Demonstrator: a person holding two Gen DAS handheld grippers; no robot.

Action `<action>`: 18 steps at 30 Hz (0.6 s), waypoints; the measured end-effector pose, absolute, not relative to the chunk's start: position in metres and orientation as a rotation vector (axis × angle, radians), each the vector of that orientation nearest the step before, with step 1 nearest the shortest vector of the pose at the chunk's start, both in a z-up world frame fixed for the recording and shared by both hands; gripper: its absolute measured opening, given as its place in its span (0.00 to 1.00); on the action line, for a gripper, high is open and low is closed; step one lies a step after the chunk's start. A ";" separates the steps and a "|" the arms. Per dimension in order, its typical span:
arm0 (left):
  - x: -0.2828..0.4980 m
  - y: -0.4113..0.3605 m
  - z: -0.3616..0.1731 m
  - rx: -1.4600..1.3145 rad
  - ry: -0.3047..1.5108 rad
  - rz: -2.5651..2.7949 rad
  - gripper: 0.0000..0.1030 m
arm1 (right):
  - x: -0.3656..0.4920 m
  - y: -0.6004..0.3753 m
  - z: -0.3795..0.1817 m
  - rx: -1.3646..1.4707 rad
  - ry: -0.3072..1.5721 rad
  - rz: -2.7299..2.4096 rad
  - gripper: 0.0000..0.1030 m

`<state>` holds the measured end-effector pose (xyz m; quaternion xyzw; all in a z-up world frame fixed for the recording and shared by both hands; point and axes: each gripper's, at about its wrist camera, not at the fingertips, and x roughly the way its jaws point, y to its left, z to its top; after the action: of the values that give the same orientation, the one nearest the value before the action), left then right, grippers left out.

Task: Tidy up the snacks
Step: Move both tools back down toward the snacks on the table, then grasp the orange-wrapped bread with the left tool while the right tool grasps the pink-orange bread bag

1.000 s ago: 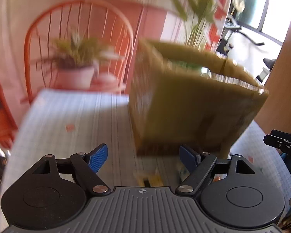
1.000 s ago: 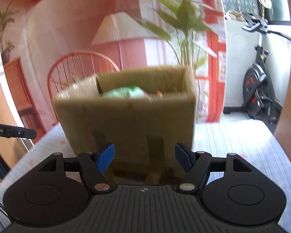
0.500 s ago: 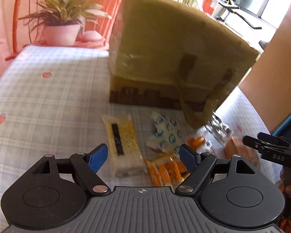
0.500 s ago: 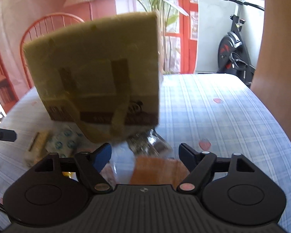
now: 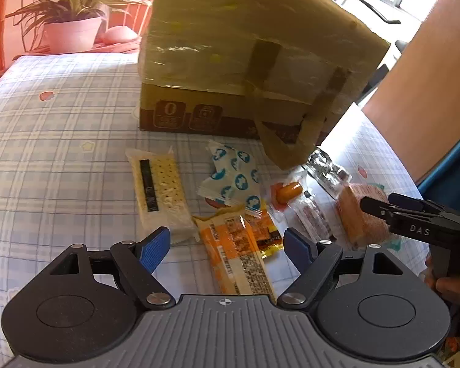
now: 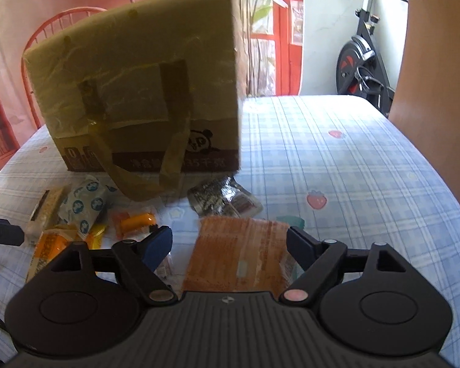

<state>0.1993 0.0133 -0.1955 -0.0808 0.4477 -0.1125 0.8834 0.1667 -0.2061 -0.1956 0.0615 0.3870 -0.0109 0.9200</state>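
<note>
Left gripper [image 5: 227, 245]: jaws apart, nothing held; orange wrapper [image 5: 240, 251] lies between the pads, apparently lined up for a pickup.

Right gripper [image 6: 230, 243]: jaws have just been opening, now wide, straddling the orange cake pack [image 6: 239, 254] without pressing it; the gap looks matched to its width.

Snacks, in the left view: cracker pack [image 5: 159, 190] at 11 o'clock of the fingers, blue-dotted pouch [image 5: 233, 178] at 12, small sausage [image 5: 288, 191] at 1.

Cardboard box [image 5: 245, 61]: beyond at 12, resting on the checked tablecloth [image 5: 61, 128], probably where the snacks go.
</note>
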 end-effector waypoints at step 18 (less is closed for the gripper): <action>0.201 -0.010 -0.220 -0.114 1.035 -0.252 0.79 | 0.169 -0.204 -0.213 0.080 0.833 -0.043 0.85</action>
<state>0.2007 -0.0096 -0.2199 -0.0541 0.4931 -0.1200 0.8600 0.1688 -0.2043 -0.2129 0.0389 0.4043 -0.0210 0.9136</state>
